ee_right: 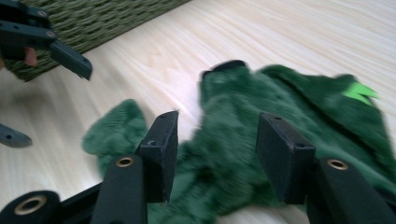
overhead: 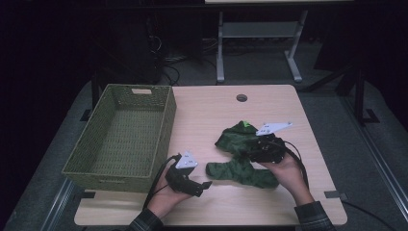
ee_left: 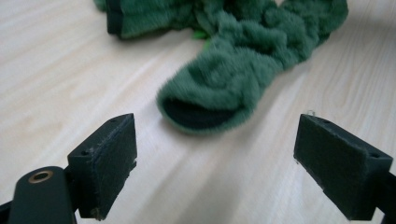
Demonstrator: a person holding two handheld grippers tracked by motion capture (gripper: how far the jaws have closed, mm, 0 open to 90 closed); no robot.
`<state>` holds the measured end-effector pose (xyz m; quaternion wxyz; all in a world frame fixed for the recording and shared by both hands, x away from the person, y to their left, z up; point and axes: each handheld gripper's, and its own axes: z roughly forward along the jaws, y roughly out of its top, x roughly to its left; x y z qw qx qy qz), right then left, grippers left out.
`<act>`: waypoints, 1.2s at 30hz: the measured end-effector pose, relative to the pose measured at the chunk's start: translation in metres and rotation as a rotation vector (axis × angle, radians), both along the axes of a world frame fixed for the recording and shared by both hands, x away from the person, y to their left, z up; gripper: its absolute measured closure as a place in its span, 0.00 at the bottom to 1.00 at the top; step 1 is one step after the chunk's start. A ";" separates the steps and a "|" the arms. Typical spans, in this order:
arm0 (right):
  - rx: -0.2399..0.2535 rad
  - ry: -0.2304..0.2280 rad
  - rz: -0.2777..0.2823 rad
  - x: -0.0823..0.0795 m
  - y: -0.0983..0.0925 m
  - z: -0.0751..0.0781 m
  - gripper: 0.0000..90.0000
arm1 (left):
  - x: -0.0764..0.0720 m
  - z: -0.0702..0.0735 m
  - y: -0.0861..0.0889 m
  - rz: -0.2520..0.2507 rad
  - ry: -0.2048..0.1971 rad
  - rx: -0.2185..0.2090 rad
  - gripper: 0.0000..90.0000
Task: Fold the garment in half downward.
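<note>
Your fuzzy dark green fleece garment [overhead: 243, 154] lies crumpled on the pale wooden table [overhead: 211, 110], right of the olive woven basket [overhead: 122, 134], with a bright green tag [ee_right: 358, 91] and a dark-lined open cuff [ee_left: 196, 116]. Your left gripper [ee_left: 215, 163] gapes wide before that cuff, empty; your right gripper [ee_right: 217, 154] stands half-open over the fleece, not visibly clamped.

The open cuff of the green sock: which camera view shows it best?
The left gripper view: the sock's open cuff faces the camera, dark inside, between the open jaws. The high view shows the sock small and dim; in the right gripper view it is blurred.
</note>
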<state>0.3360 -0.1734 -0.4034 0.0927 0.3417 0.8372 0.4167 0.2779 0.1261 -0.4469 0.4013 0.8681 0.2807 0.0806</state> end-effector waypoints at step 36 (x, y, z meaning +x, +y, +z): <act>-0.233 -0.011 0.222 -0.031 0.121 -0.056 0.84 | -0.009 -0.031 0.001 -0.069 -0.053 0.078 0.14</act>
